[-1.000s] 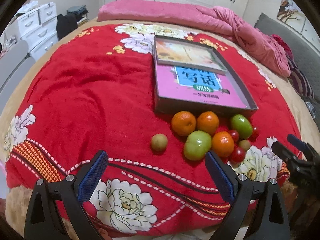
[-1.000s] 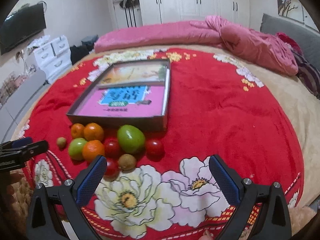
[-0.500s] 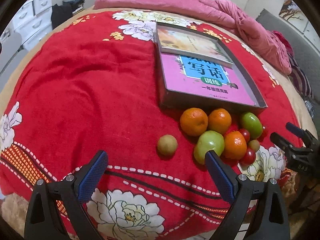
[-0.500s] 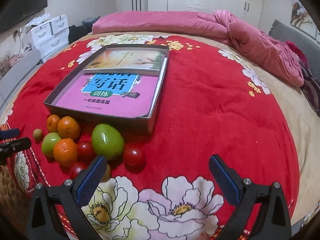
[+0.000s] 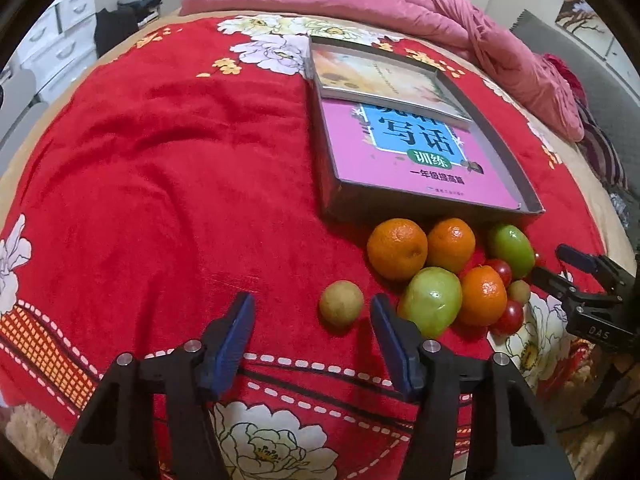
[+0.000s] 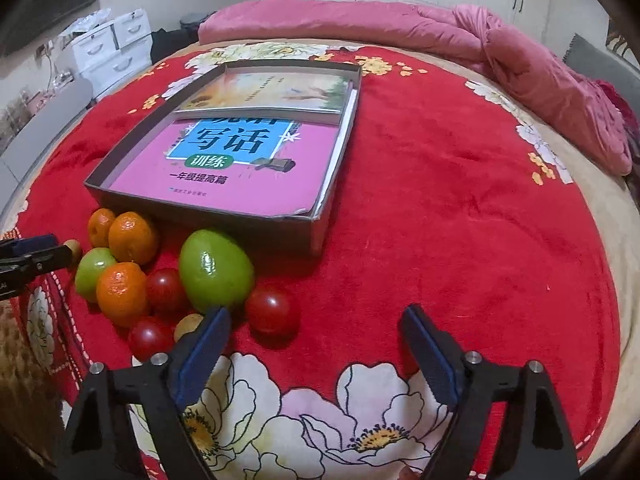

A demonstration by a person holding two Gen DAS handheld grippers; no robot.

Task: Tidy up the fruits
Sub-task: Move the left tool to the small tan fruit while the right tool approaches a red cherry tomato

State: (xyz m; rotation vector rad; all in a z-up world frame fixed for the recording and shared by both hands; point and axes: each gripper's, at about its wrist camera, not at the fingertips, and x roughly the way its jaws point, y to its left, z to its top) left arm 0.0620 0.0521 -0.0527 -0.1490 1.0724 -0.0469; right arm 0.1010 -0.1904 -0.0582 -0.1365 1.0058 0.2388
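A pile of fruit lies on the red flowered blanket [image 5: 160, 184] in front of a shallow grey box [image 5: 400, 206] holding books. It has oranges [image 5: 396, 249], green fruits [image 5: 431, 306] [image 6: 215, 272], red tomatoes [image 6: 273, 311] and small tan fruits. One tan fruit [image 5: 341, 303] lies apart on the left. My left gripper [image 5: 312, 330] is open, just short of that tan fruit, its right finger beside it. My right gripper [image 6: 316, 344] is open and empty, its left finger [image 6: 204, 344] near the big green fruit and a tomatoes; it also shows in the left wrist view [image 5: 576, 276].
A pink quilt [image 6: 400, 28] lies bunched along the far side of the bed. White drawers [image 6: 108, 50] stand at the back left, wardrobes behind. The blanket to the right of the box [image 6: 460, 200] carries nothing.
My left gripper has moved forward to the lone tan fruit and its jaws have narrowed. My right gripper has moved closer to the pile's right side.
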